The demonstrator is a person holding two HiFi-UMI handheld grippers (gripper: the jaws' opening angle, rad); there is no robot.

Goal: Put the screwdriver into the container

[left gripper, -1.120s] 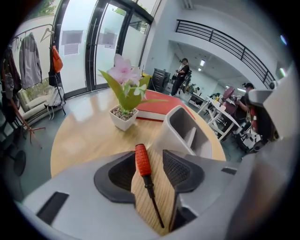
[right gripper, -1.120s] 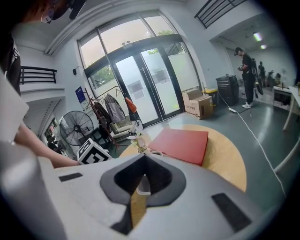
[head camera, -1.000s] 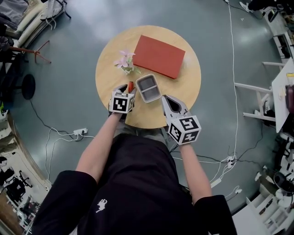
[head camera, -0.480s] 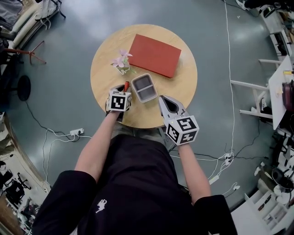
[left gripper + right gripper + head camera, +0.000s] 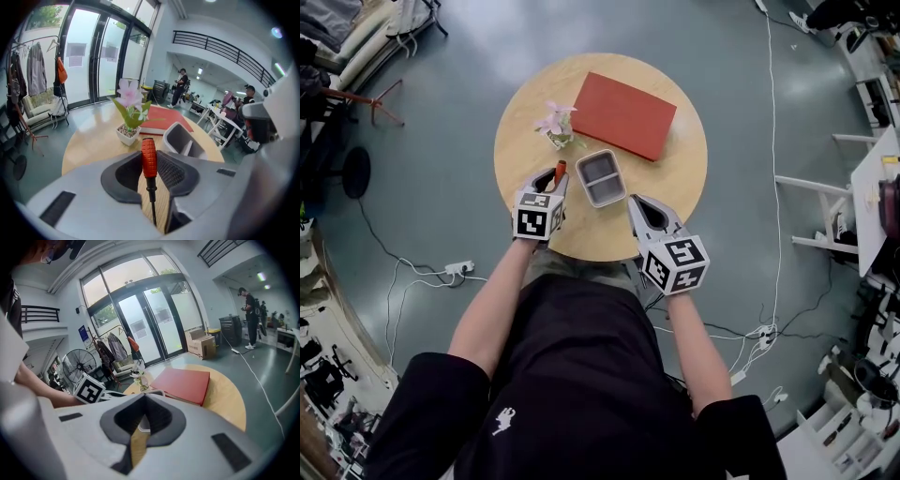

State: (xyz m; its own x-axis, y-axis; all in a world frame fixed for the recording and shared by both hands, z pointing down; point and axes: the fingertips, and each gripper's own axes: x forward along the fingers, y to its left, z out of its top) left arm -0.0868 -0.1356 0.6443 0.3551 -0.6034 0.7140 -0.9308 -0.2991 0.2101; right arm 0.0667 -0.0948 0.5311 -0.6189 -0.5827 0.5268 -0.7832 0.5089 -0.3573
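Half done at best: my left gripper (image 5: 551,178), left of frame centre, is closing its jaws on the orange-handled screwdriver (image 5: 148,157) between them, right gripper (image 5: 639,208) sits pinched together and empty, and the container (image 5: 602,177) at centre holds nothing, so I judge carry and drop remain.

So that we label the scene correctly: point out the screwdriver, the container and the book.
screwdriver (image 5: 148,157), left gripper view, on its orange handle.
container (image 5: 602,178), head view, on its middle divider.
book (image 5: 623,114), head view, on its red cover.
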